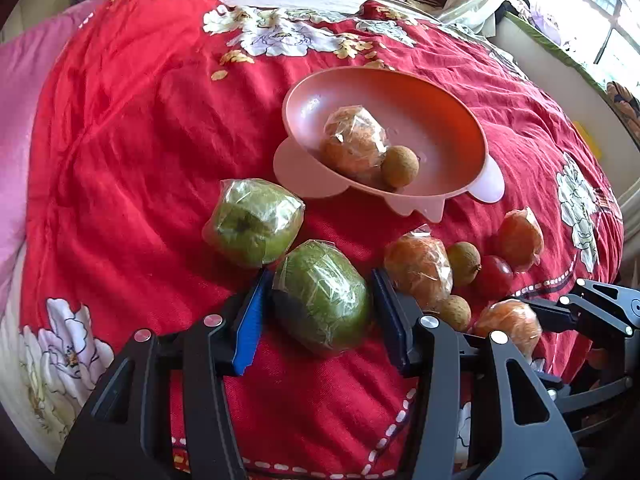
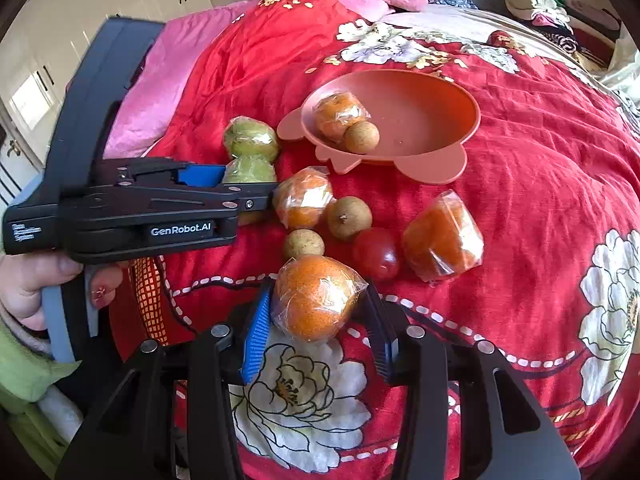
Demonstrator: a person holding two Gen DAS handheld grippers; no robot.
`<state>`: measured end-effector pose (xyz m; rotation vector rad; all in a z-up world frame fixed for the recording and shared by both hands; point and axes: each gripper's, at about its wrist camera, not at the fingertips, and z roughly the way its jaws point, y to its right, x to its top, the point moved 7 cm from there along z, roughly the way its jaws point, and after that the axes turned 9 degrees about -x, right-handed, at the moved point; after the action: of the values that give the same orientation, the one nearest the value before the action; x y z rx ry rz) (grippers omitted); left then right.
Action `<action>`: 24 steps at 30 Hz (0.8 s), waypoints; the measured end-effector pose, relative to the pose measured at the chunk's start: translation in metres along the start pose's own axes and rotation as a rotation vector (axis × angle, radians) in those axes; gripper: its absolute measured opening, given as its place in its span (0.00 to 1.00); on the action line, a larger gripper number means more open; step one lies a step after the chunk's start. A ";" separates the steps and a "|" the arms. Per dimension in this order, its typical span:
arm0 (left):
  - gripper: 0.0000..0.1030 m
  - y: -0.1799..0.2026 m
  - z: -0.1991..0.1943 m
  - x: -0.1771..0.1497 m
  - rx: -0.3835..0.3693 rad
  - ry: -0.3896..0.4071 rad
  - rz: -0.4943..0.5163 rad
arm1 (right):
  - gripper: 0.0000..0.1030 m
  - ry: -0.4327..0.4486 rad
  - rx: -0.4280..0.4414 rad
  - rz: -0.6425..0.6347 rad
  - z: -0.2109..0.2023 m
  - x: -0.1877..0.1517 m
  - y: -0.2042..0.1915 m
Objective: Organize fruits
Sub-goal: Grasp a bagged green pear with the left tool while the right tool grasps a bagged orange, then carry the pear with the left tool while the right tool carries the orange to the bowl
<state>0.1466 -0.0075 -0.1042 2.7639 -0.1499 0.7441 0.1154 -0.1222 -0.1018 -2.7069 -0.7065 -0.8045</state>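
Observation:
A plastic-wrapped green fruit (image 1: 324, 300) lies on the red quilt, and my left gripper (image 1: 322, 280) is shut on it with a blue pad against each side. From the right wrist view the left gripper (image 2: 248, 184) reaches in from the left. My right gripper (image 2: 318, 288) is shut on a wrapped orange (image 2: 316, 300) low over the quilt. The pink bowl (image 1: 384, 76) stands behind and holds a wrapped orange (image 1: 354, 142) and a small brown fruit (image 1: 400, 166).
On the quilt lie a second wrapped green fruit (image 1: 254, 222), two wrapped oranges (image 1: 418, 270) (image 1: 520, 238), two small brown fruits (image 1: 464, 258) (image 1: 454, 312) and a red fruit (image 1: 494, 276). A person's hand (image 2: 24, 284) grips the left handle. Pink bedding (image 2: 168, 72) lies at the left.

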 end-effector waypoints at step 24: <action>0.40 0.002 -0.059 0.010 -0.105 0.084 -0.053 | 0.40 0.117 -0.033 0.036 -0.040 0.039 0.034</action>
<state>0.1266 0.0072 -0.0499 2.6228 -0.0957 0.8131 0.1437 -0.1500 -0.0496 -2.6669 -0.6220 -0.9652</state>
